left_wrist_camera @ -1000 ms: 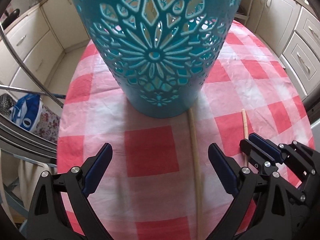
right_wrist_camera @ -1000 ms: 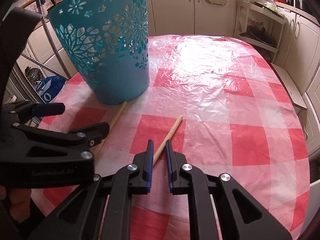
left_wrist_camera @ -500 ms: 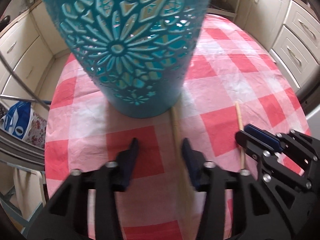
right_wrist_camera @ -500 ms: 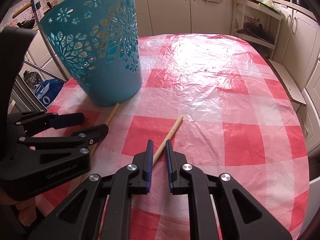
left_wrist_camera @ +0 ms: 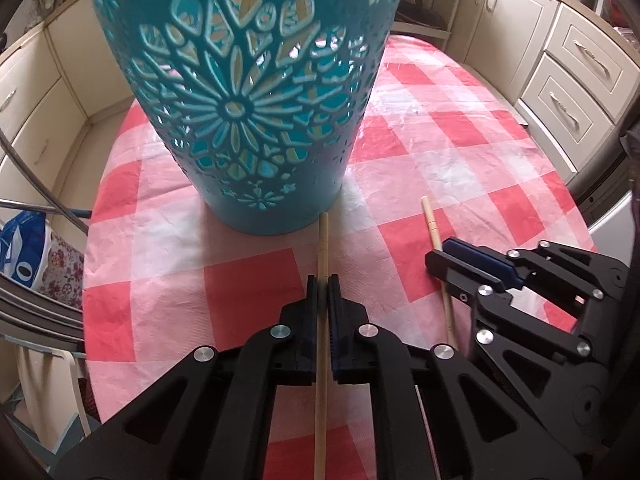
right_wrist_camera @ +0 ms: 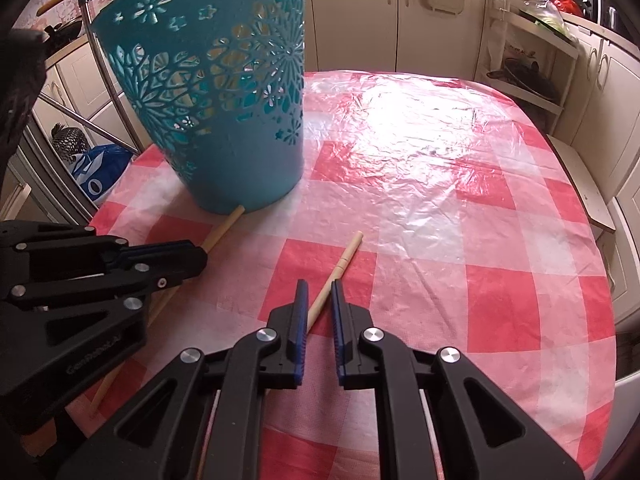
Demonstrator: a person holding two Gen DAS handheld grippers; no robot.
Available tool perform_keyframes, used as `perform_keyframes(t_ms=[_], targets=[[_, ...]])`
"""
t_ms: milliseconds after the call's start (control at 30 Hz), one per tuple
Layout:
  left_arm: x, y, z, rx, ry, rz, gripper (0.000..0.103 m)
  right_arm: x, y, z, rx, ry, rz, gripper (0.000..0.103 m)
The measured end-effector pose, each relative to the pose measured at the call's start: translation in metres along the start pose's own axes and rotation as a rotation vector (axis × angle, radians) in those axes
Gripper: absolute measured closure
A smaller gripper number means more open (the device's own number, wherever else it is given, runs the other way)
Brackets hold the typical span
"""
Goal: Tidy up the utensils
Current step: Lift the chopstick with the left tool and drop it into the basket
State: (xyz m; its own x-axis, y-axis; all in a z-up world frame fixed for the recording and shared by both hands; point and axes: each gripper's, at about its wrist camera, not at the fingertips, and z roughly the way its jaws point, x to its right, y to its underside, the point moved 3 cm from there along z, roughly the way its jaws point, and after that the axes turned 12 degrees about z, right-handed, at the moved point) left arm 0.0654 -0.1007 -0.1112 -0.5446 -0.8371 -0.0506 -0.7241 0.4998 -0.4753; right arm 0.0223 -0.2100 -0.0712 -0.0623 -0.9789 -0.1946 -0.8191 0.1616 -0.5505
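2 chopsticks (left_wrist_camera: 322, 248) (right_wrist_camera: 335, 276), each clamped in 1 gripper's fingers (left_wrist_camera: 313, 304) (right_wrist_camera: 301, 312), before 1 teal basket (left_wrist_camera: 248, 92).

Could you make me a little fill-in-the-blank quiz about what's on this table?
1. The left gripper is shut on a wooden ____.
2. The cut-out basket is coloured ____.
3. The tablecloth has red and white ____.
4. The number of chopsticks on the table is ____.

Missing words: chopstick; teal; checks; two

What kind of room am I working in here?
Most likely a home kitchen: cream cabinets with drawers line the walls, a rack with pans stands in the corner, and the table wears a red checked cloth under clear plastic.
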Motion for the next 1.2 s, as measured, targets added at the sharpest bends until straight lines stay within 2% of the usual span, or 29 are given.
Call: perform_keyframes(t_ms=[467, 567, 700, 800, 900, 1033, 1133, 1200], targets=[[-0.004, 0.003, -0.037, 0.071, 0.033, 0.066, 0.098, 0.005, -0.001, -0.001, -0.001, -0.006, 0.017, 0.091], [-0.004, 0.003, -0.054, 0.100, 0.098, 0.072, 0.098, 0.007, -0.002, -0.001, -0.003, -0.009, 0.023, 0.092], [-0.021, -0.011, -0.104, 0.225, 0.226, 0.022, 0.098, 0.010, -0.002, -0.001, -0.007, -0.019, 0.034, 0.092], [-0.035, -0.032, -0.135, 0.323, 0.257, -0.009, 0.099, 0.011, -0.002, -0.001, -0.011, -0.029, 0.041, 0.092], [-0.055, -0.064, -0.166, 0.432, 0.234, -0.041, 0.099, 0.011, -0.002, -0.001, -0.013, -0.036, 0.044, 0.092], [-0.076, -0.107, -0.188, 0.570, 0.194, -0.091, 0.099, 0.010, -0.002, 0.000, -0.017, -0.047, 0.045, 0.092], [-0.090, -0.134, -0.192, 0.673, 0.160, -0.154, 0.099, 0.010, -0.002, 0.000, -0.018, -0.054, 0.048, 0.092], [-0.099, -0.151, -0.191, 0.735, 0.096, -0.182, 0.099, 0.011, -0.002, -0.001, -0.017, -0.056, 0.048, 0.092]])
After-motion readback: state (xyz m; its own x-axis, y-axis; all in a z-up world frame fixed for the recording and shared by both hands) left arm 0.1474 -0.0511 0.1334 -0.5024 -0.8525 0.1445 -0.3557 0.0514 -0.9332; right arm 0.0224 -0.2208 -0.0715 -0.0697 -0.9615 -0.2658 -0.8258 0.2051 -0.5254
